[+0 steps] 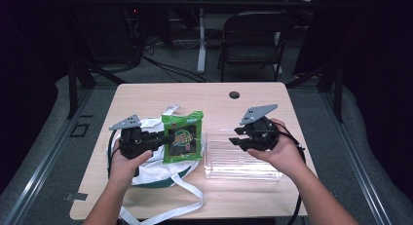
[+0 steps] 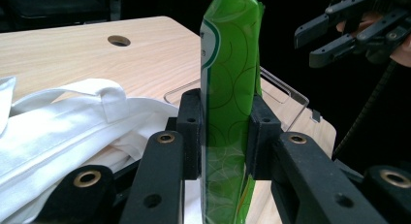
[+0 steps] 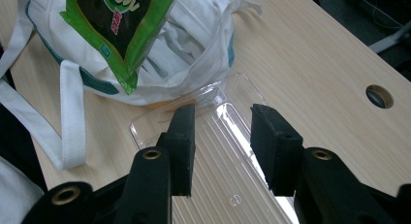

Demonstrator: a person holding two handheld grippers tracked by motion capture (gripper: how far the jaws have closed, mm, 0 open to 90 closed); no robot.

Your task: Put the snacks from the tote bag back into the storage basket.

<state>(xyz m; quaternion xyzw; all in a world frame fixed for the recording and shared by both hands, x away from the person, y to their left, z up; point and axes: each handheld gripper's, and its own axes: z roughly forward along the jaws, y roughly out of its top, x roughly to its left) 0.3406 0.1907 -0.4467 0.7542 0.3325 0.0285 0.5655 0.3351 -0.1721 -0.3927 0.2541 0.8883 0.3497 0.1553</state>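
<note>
L gripper (image 1: 163, 140) sits at approx 9 o'clock of table centre in the high view, jaws clamped on a green snack packet (image 1: 183, 136). In the left gripper view the pads squeeze the packet (image 2: 228, 88) edge-on from both sides; the packet stands upright, top edge reaching past the frame at 12 o'clock. In the high view the packet hangs over the white tote bag (image 1: 156, 161), printed face up toward the camera, dark label w/ yellow lettering in the middle.

The bag lies crumpled on the wooden table (image 1: 214, 96), approx 7 to 9 o'clock, straps trailing toward the near edge. Teal trim shows along its rim.

R gripper (image 1: 237, 136) is at approx 3 o'clock, held in the person's hand above the clear plastic tray (image 1: 238, 166). Its jaws stand apart w/ nothing between the pads; in the right gripper view the ribbed tray (image 3: 228, 151) lies flat on the table below the gap, not touched by either jaw. The tray sits just beside the bag, its near corner close to the cloth; can't tell if they touch.

A round cable hole (image 1: 234, 95) is at 12 o'clock on the table, well apart from everything. A folding chair (image 1: 255, 37) stands beyond the far edge.
</note>
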